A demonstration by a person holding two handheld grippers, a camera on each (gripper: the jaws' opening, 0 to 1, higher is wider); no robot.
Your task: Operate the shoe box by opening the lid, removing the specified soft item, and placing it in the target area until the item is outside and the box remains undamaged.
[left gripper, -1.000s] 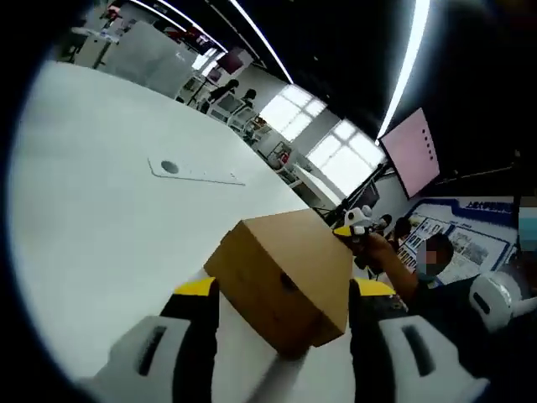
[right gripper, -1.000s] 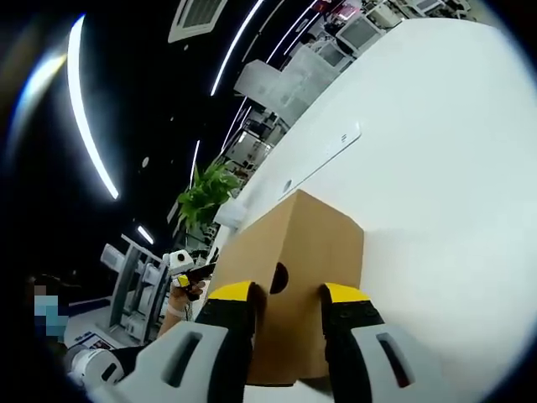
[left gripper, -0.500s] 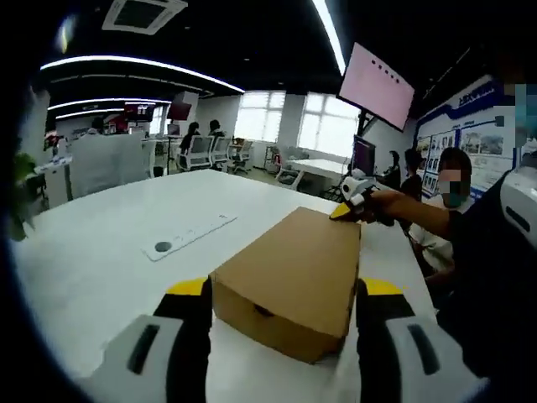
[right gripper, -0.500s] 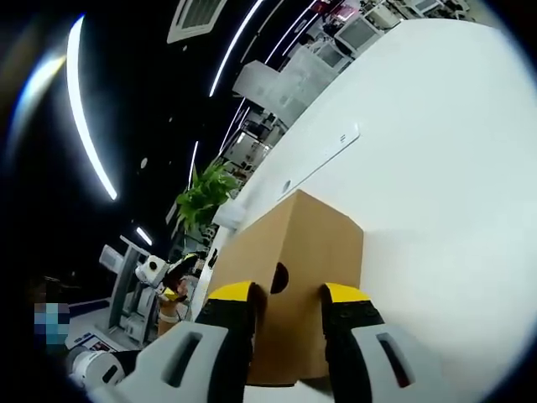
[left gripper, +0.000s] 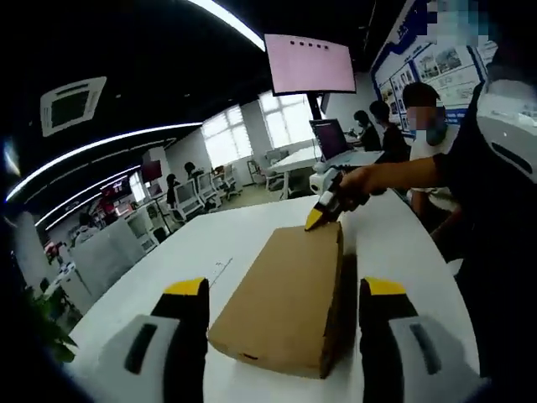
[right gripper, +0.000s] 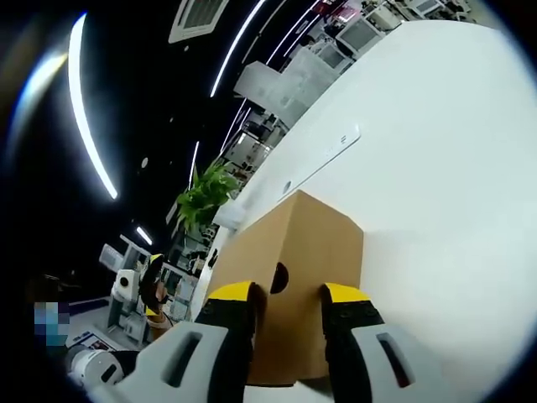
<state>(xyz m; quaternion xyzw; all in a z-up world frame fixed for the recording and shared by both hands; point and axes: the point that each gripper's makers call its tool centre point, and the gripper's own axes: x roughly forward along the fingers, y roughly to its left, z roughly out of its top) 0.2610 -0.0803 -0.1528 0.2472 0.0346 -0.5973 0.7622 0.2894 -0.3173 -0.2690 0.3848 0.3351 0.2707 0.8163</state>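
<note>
Shoe box [left gripper: 289,294], lid down, lies on the white table [left gripper: 252,243]. The left gripper [left gripper: 285,294] hangs released, its jaws spread wider than the box's near end. The right gripper [right gripper: 289,295] is clenched on the box's far end wall, jaws flanking its round finger hole [right gripper: 279,278].

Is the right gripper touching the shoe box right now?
Touching: the right gripper view shows the right gripper with both jaws pressed against the shoe box end wall, no gap.

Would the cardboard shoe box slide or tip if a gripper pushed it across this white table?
The shoe box is low and flat-bottomed, so it looks unlikely to tip. The white table appears smooth, so it would probably slide easily. Its thin cardboard walls may dent under a hard squeeze from the right gripper.
</note>
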